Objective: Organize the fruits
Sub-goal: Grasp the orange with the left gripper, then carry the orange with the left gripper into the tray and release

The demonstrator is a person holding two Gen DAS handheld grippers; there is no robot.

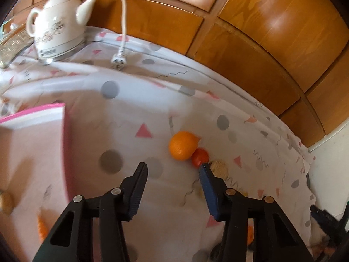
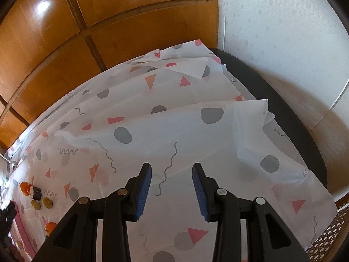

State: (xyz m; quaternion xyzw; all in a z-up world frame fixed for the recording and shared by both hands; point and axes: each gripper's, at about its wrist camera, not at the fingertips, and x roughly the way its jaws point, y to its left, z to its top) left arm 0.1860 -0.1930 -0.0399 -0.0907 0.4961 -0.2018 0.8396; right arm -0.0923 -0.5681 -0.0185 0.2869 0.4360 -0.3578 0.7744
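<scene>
In the left wrist view an orange (image 1: 182, 145) lies on the patterned tablecloth, touching a small red tomato (image 1: 200, 157); a pale yellow fruit (image 1: 219, 168) sits just behind my right finger. My left gripper (image 1: 173, 168) is open and empty, hovering just short of these fruits. A pink-rimmed white tray (image 1: 65, 144) fills the left, with a yellowish fruit (image 1: 6, 200) and an orange fruit (image 1: 42, 229) at its edge. My right gripper (image 2: 171, 170) is open and empty over bare cloth. Small fruits (image 2: 25, 188) lie far left in the right wrist view.
A white teapot-style kettle (image 1: 57, 21) with cord and plug (image 1: 118, 60) stands at the back left. Wooden cabinet doors (image 1: 261, 32) run behind the table. The cloth hangs over the table's dark right edge (image 2: 283, 109), by a white wall.
</scene>
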